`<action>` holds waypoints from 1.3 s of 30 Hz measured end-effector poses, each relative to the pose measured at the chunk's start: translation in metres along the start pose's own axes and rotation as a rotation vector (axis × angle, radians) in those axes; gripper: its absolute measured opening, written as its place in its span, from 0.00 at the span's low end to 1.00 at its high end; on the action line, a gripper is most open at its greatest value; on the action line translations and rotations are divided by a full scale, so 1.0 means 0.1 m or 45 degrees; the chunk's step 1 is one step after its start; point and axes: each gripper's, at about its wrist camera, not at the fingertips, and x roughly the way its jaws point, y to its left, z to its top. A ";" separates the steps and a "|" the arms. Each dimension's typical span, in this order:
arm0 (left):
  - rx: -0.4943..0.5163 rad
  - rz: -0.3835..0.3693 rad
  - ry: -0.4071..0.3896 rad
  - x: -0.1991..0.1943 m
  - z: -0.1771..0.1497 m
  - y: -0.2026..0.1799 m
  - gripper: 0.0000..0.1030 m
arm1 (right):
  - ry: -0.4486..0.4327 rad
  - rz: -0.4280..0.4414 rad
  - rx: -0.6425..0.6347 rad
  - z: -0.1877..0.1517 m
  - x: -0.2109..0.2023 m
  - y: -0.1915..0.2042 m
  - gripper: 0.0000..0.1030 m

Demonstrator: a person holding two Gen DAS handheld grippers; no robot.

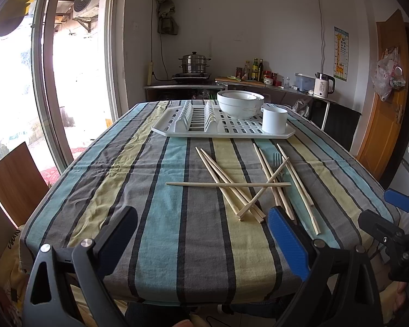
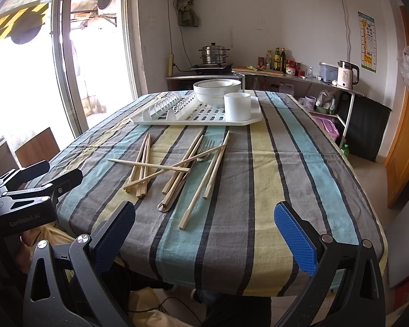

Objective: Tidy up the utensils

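Chopsticks (image 1: 233, 184): loose wooden pile, mid-table on the striped tablecloth (image 1: 161, 218), between the near table edge and the white drying rack (image 1: 223, 132); none yet sorted

Fork (image 2: 201, 154): metal, one only, lying within the pile with tines toward the rack; chopsticks cross over its handle

Lie of the pile: most sticks run lengthwise, near edge to far edge, thick square ends nearest the grippers. One stick lies crosswise over the rest; another runs diagonally over the fork

White cup (image 2: 237, 106): upright on the near right part of the rack, beside the stacked bowls (image 2: 216, 90); judged the likely holder for the utensils

Left gripper (image 1: 204, 234): released, jaws wide apart, holding nothing, hovering at the near table edge. From it the pile lies ahead and to the right, butt ends close by its right finger

Right gripper (image 2: 204, 231): released, jaws wide, empty, at the near edge. From it the pile lies ahead and to the left; the butt of the nearest long stick sits just beyond the gap between its fingers

Judgement: both grippers are close to the pile and neither is clearly nearer. Jaws now span across the lengthwise sticks, so a straight advance onto a butt end suits; the crosswise stick would need the wrist turned
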 end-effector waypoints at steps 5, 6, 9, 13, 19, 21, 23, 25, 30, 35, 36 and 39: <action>0.001 0.000 0.000 0.00 0.00 0.00 0.95 | -0.002 0.001 0.001 0.01 -0.01 0.00 0.99; 0.001 0.001 0.000 0.00 0.00 0.00 0.95 | -0.001 0.000 0.000 0.01 -0.01 0.00 0.99; 0.000 -0.001 0.002 0.00 -0.01 0.00 0.95 | -0.001 0.001 0.001 0.01 -0.01 0.00 0.99; -0.001 -0.001 0.001 0.00 -0.01 0.00 0.95 | -0.002 0.001 0.001 0.01 -0.01 0.00 0.99; 0.000 -0.001 0.001 0.00 -0.01 0.00 0.95 | -0.007 0.001 0.003 0.03 -0.02 0.00 0.99; -0.002 -0.001 0.002 0.00 -0.01 0.00 0.95 | -0.007 0.001 0.003 0.03 -0.02 0.00 0.99; -0.001 -0.001 0.001 0.00 -0.02 0.00 0.95 | -0.007 0.001 0.003 0.03 -0.01 -0.01 0.99; 0.001 0.003 0.000 0.00 -0.02 -0.01 0.95 | -0.008 0.001 0.002 0.03 -0.01 -0.01 0.99; 0.000 -0.001 0.014 0.04 -0.03 -0.02 0.95 | -0.007 0.002 0.003 0.03 -0.01 -0.01 0.99; -0.002 -0.004 0.056 0.16 -0.04 -0.01 0.95 | 0.000 -0.003 -0.001 0.08 0.05 -0.03 0.99; -0.011 -0.008 0.067 0.19 -0.03 0.00 0.95 | 0.002 -0.003 -0.001 0.10 0.07 -0.03 0.99; -0.084 -0.042 0.104 0.29 0.00 0.10 0.94 | 0.002 -0.004 0.000 0.14 0.14 -0.06 0.99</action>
